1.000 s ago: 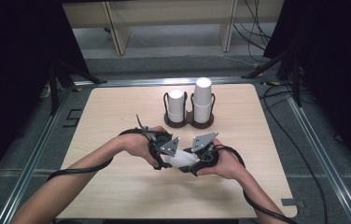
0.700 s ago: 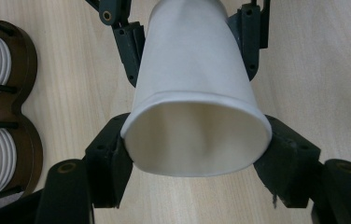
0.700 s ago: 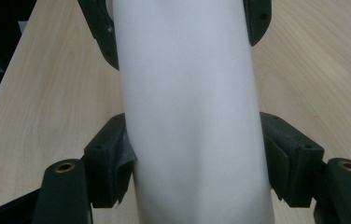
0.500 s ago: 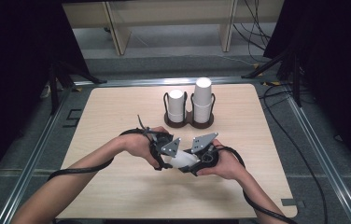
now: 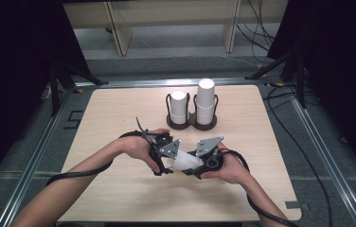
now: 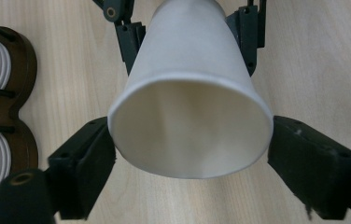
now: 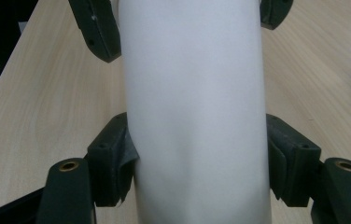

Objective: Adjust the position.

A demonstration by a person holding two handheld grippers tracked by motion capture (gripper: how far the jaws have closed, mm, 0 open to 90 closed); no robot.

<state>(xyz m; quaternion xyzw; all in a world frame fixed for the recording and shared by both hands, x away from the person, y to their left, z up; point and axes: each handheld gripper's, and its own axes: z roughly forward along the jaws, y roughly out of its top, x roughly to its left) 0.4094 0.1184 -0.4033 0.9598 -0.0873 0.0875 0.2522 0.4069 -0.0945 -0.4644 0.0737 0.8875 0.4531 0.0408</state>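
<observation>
Just opened: left tongs (image 6: 190, 154), pads clear of the paper cup (image 6: 190, 107). Clamped on its narrow end: right tongs (image 7: 201, 158), likely completing a handover.

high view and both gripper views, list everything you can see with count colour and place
paper cup: one, white, held level between the two grippers above the table's near middle
cup stacks: two, white, upright in the holder, right one taller
holder: one, dark brown with black wire loops, far middle of table
table: one, light wood
cables: several, black, on the floor beyond the table
left hand-held gripper: black, jaws just opened, beside the cup's rim
right hand-held gripper: black, clamped on the cup
forearms: two, bare
</observation>
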